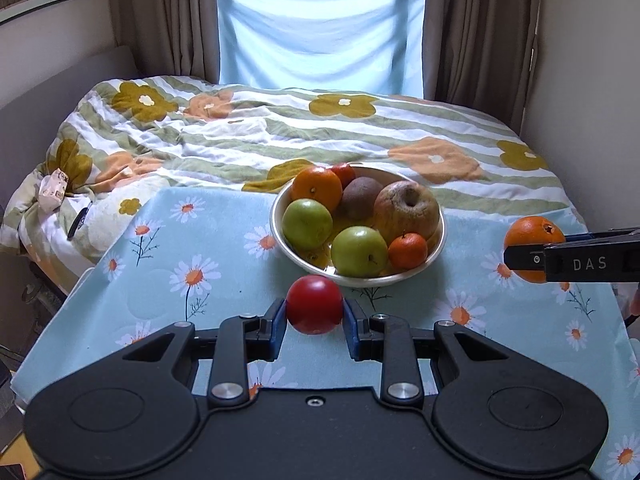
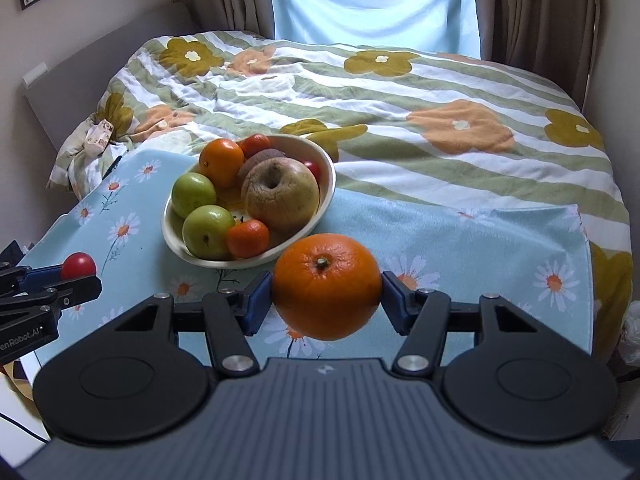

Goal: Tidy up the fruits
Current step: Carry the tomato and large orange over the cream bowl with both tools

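Your left claw is clenched on the red tomato: both blue pads press its sides, and the fruit sits squarely between the tips, clear of the daisy-print cloth on the tabletop. From that claw, the bowl lies at 12 o'clock, just beyond the tomato, near but apart from it.

Your right claw is grasping the large orange, stem end up, with a pad against each flank; the fruit fills the gap and bulges above and below the fingers. From this claw the bowl lies at about 11 o'clock, its near rim just behind the orange in the right wrist view. In the left wrist view the same orange shows at 3 o'clock, well to the right of the bowl and held above the cloth. In the right wrist view the tomato and left claw show at 9 o'clock, at the cloth's left edge.

The bowl holds two green apples, an orange, a small mandarin, a kiwi, a large brownish wrinkled apple and a red fruit at the far rim. Behind the tabletop lies the bed with its striped, flowered quilt.
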